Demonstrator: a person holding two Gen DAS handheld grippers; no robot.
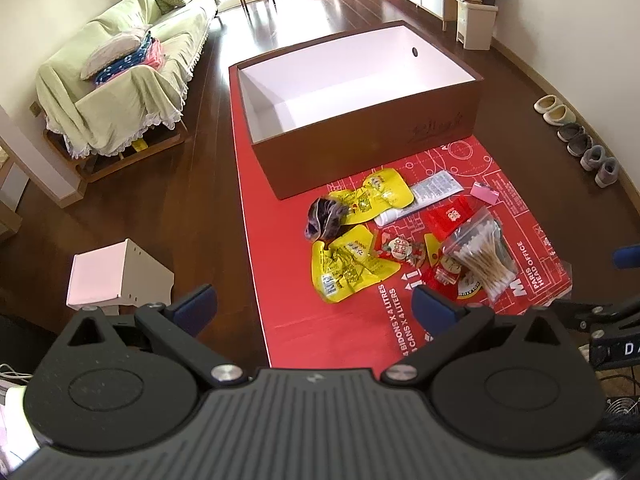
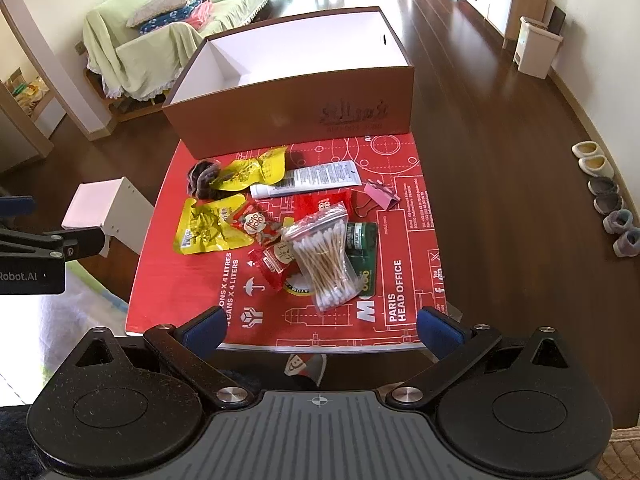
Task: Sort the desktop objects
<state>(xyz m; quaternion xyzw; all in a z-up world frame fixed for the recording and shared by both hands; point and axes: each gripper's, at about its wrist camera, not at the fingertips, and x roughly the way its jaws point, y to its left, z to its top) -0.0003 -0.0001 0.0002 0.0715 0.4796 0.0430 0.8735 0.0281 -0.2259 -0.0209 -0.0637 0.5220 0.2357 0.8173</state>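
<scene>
A brown box (image 1: 372, 148) (image 2: 288, 116) with a white, empty inside stands at the far end of the red table top (image 1: 320, 328) (image 2: 192, 288). In front of it lies a heap: two yellow packets (image 1: 348, 268) (image 2: 208, 228), a dark scrunchie (image 1: 324, 216) (image 2: 202, 178), a white tube (image 2: 304, 180), a bag of cotton swabs (image 1: 484, 256) (image 2: 324, 256), red sachets (image 2: 272, 260), a pink binder clip (image 2: 380, 196) and a green card (image 2: 362, 256). My left gripper (image 1: 314, 308) and right gripper (image 2: 320, 330) hover near the table's front edge, both open and holding nothing.
A small white stool (image 1: 116, 276) (image 2: 108, 208) stands left of the table. A sofa with a green cover (image 1: 120, 80) is at the far left, a white bin (image 1: 476, 20) at the far right, and several slippers (image 1: 580, 140) line the right wall.
</scene>
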